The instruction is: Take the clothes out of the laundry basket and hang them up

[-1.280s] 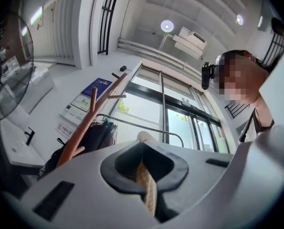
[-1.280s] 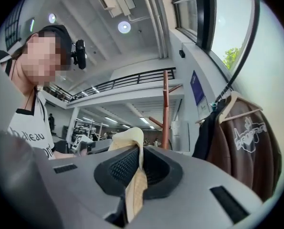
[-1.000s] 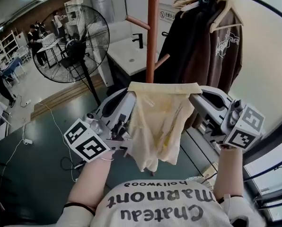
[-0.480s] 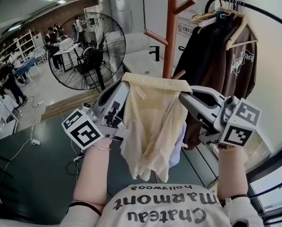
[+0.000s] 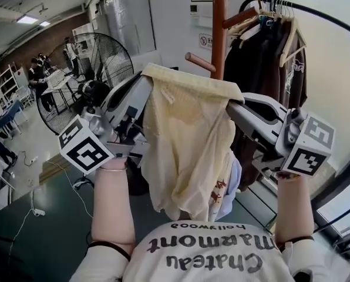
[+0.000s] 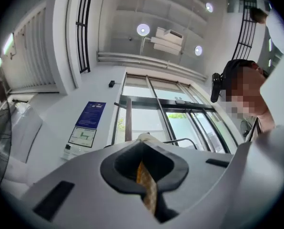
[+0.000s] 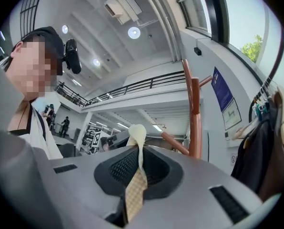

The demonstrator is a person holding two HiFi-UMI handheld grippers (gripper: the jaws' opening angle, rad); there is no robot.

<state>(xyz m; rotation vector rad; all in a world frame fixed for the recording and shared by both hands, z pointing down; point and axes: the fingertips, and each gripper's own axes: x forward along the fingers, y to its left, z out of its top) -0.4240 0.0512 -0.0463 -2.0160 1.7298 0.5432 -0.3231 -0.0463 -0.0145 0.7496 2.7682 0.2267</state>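
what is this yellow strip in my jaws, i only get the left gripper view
Observer: The top hem of a pale yellow garment. The left hand-held gripper pinches one corner and the rest hangs down loose.
Operator: is the other corner held
Observer: Yes, the right hand-held gripper is shut on it, so the hem spans between the two.
Operator: where do i hang it
Observer: Dark brown tops hang to the right of the garment, beyond the right hand-held gripper.
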